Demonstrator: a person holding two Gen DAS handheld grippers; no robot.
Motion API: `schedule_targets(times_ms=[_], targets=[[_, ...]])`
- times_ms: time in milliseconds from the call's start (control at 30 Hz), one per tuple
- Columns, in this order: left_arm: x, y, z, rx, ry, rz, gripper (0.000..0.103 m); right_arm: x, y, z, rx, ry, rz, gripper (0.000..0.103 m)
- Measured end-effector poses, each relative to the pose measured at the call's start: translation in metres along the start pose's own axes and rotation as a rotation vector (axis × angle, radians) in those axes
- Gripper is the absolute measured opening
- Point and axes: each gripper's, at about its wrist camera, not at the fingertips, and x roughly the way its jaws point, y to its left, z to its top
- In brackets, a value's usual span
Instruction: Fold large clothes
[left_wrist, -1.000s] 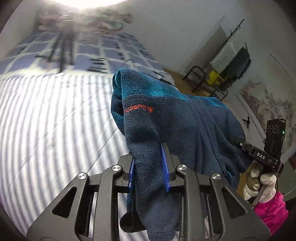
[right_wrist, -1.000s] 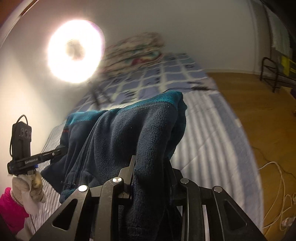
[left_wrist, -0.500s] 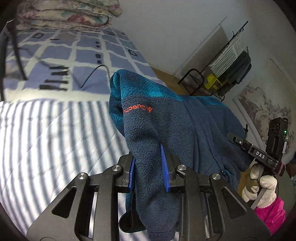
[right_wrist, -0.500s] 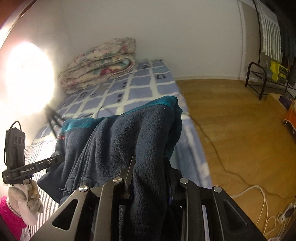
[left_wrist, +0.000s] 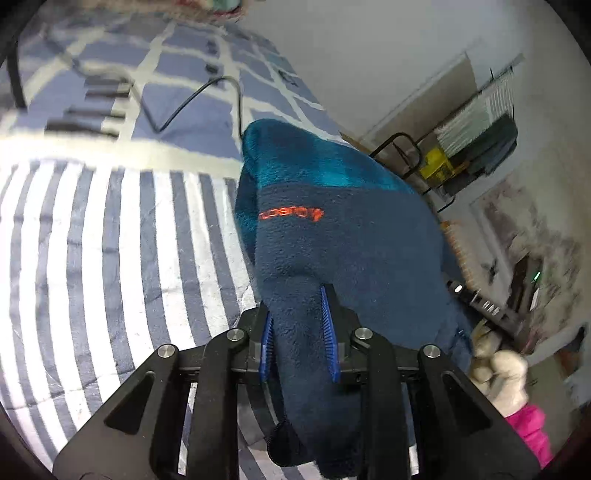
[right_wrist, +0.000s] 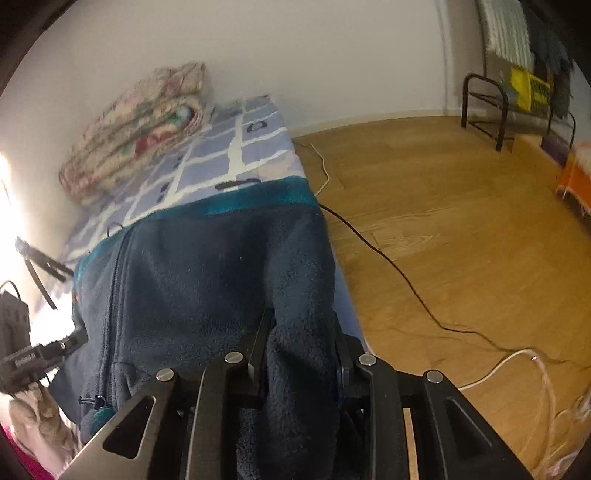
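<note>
Navy fleece jacket (left_wrist: 351, 236), one, between two grippers

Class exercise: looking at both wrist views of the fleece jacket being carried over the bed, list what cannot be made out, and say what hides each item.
- Orange lettering on the fleece jacket, left wrist view: blurred, unreadable.
- Jacket's lower hem, both views: hidden behind the left gripper and right gripper, cut off by the bottom edge.
- Right gripper's fingers, right wrist view: mostly buried in fleece.
- Rack contents, right wrist view: too blurred.

Fleece jacket's (left_wrist: 332, 251) lower hem cut off; far bedding (left_wrist: 110, 55) motion-blurred.
</note>
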Motion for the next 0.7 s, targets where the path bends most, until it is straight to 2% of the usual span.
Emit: schedule_targets(times_ms=[133, 167, 267, 500, 700], targets=[[-0.007, -0.005, -0.002, -0.007, -0.005, 0.019, 0.023, -0.005, 0.009, 0.000, -0.026, 0.003, -0.050, 0.029], [-0.012, -0.008, -0.003, 0.007, -0.014, 0.039, 0.023, -0.008, 0.011, 0.000, -0.028, 0.003, -0.067, 0.032], [-0.032, -0.019, -0.006, 0.061, -0.041, 0.071, 0.023, -0.022, 0.010, 0.001, -0.020, -0.021, -0.095, 0.033], [-0.079, -0.039, -0.017, 0.114, -0.088, 0.077, 0.022, -0.061, 0.015, -0.006, 0.004, -0.078, -0.081, 0.033], [-0.125, -0.061, -0.041, 0.172, -0.134, 0.095, 0.021, -0.099, 0.043, -0.021, -0.042, -0.106, -0.074, 0.033]])
